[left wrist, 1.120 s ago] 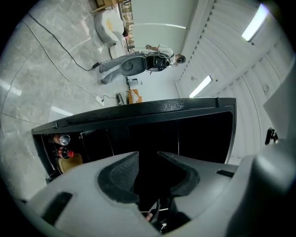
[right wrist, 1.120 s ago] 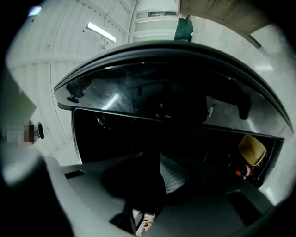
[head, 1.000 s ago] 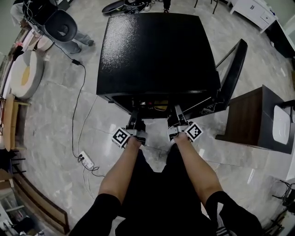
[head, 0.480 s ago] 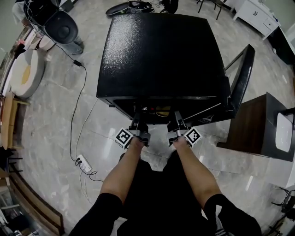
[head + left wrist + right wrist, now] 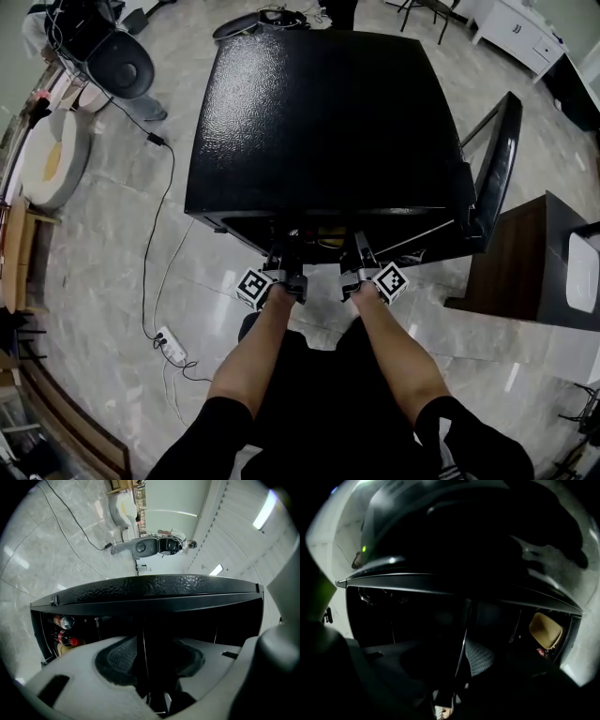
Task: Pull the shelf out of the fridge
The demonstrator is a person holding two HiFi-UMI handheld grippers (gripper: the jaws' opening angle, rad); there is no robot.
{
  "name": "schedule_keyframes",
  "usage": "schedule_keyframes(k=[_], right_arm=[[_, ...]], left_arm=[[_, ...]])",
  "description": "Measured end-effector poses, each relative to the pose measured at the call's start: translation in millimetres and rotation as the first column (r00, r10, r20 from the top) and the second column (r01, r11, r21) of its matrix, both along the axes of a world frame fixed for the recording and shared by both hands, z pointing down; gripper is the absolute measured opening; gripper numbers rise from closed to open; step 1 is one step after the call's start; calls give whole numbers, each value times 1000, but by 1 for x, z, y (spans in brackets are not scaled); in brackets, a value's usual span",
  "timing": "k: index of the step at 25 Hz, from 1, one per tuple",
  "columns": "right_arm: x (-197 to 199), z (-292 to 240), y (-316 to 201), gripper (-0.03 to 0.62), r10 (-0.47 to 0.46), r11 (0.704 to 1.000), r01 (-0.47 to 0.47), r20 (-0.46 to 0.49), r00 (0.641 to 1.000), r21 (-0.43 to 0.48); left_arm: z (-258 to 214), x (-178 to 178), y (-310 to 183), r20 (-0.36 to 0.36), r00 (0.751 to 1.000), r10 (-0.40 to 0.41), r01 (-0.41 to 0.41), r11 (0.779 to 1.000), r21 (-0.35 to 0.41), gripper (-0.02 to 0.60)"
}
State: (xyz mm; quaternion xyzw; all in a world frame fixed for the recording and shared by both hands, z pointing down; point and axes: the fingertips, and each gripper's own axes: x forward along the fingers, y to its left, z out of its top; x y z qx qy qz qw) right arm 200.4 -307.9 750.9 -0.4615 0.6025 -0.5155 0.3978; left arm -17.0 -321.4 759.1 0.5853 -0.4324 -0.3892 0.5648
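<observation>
Opening left tool, right tool, shelf edge between (dark fridge)

Office-like room: marble floor, swivel chair, power strip, white cabinet.

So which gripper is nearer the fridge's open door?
The right gripper, on the side where the door stands open; the left gripper is farther. Both grippers' jaws are opening with the shelf edge between them.
</observation>
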Motion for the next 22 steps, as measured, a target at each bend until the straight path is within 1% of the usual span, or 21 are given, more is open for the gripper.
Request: schedule_keyframes(k=[5, 9, 12, 15, 18, 22], right_arm=[[0, 4, -8, 133, 27, 999, -28, 22, 999, 16], [6, 5, -14, 133, 71, 997, -72, 32, 997, 24], [3, 5, -17, 133, 80, 996, -81, 35, 996, 26], [1, 8, -21, 132, 85, 996, -86, 34, 996, 17], [-5, 12, -19, 132, 78, 997, -78, 49, 996, -2], [-3, 23, -13, 132, 86, 996, -85, 23, 996, -38]], left_arm=[[3, -1, -11, -25, 999, -21, 21, 1000, 6, 166], [4, -2, -19, -33, 998, -47, 47, 999, 0, 167], [6, -3, -23, -39, 997, -62, 63, 998, 2, 166], [9, -3, -26, -48, 996, -73, 73, 997, -4, 166], [16, -4, -23, -50, 995, -87, 85, 996, -27, 166], [19, -5, -21, -52, 995, -82, 81, 996, -31, 166]])
